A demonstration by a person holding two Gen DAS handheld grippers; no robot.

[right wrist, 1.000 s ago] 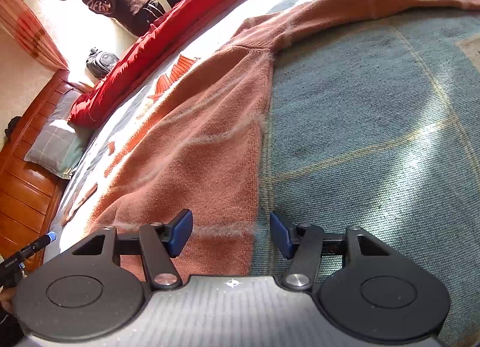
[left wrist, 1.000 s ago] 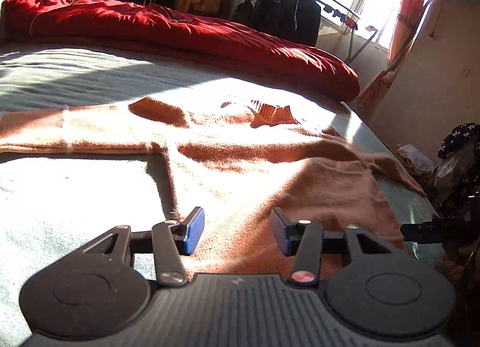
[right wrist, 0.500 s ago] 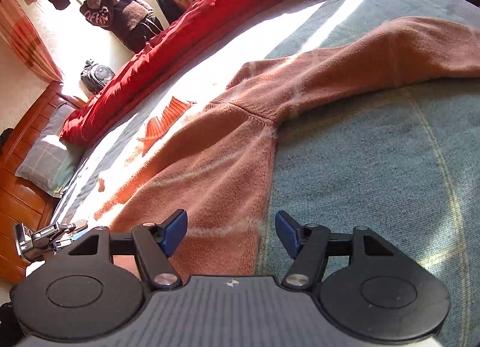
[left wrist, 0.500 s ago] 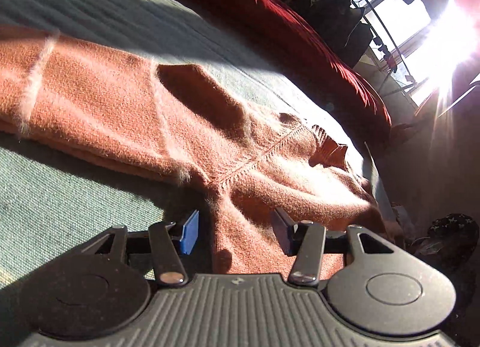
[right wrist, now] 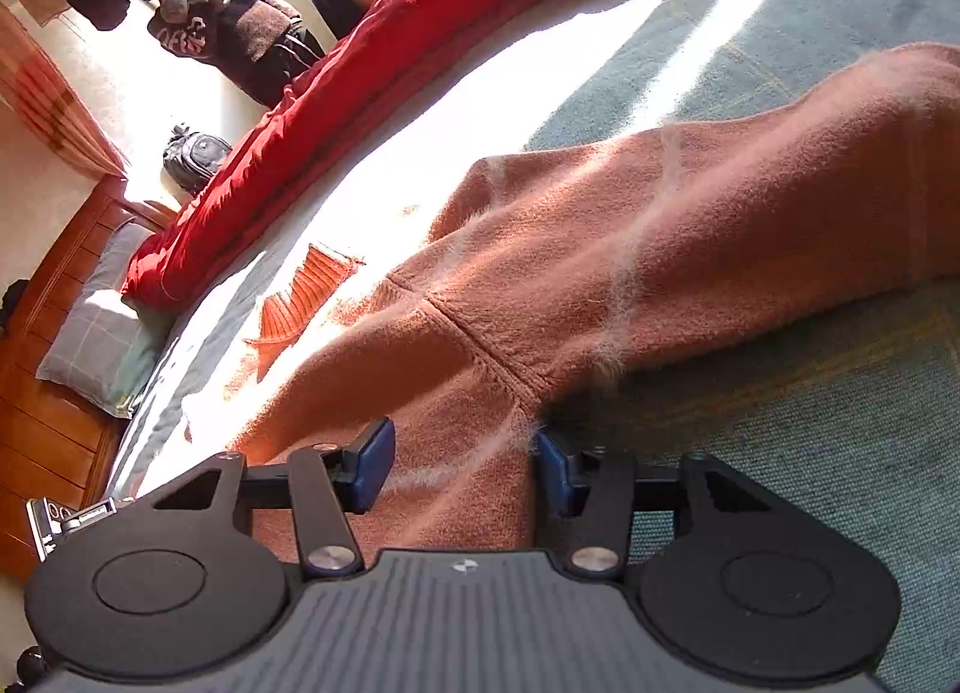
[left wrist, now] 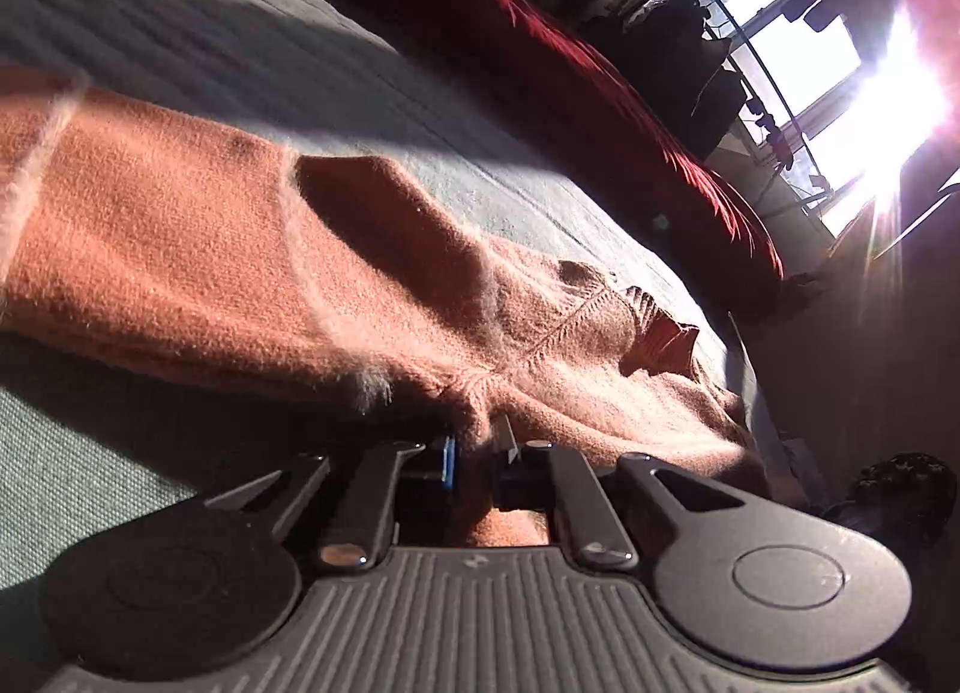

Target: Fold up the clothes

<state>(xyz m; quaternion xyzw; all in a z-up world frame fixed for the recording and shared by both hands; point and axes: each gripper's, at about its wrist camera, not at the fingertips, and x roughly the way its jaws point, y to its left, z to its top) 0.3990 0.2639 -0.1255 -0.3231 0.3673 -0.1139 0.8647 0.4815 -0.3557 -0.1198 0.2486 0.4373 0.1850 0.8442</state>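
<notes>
Both grippers had descended from hovering onto the fuzzy rust-orange knit sweater [left wrist: 180,225] on the grey-green bedspread [right wrist: 840,453]. Left gripper [left wrist: 477,453] was clenched on its underarm fabric. Right gripper [right wrist: 462,462] was closing, jaws straddling the opposite underarm without pressing.

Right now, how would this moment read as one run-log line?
stage: grasping sweater at armpits | left tool: shut on knit | right tool: closing, side edge between pads | surface: bed

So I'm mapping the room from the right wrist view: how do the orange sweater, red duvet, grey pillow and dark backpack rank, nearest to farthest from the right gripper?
1. Orange sweater: between the closing jaws of the right gripper.
2. Grey pillow: left, at the headboard.
3. Red duvet: along the bed's far edge; its near end lies close to the pillow, so that ranking is loose.
4. Dark backpack: on the floor beyond.
</notes>
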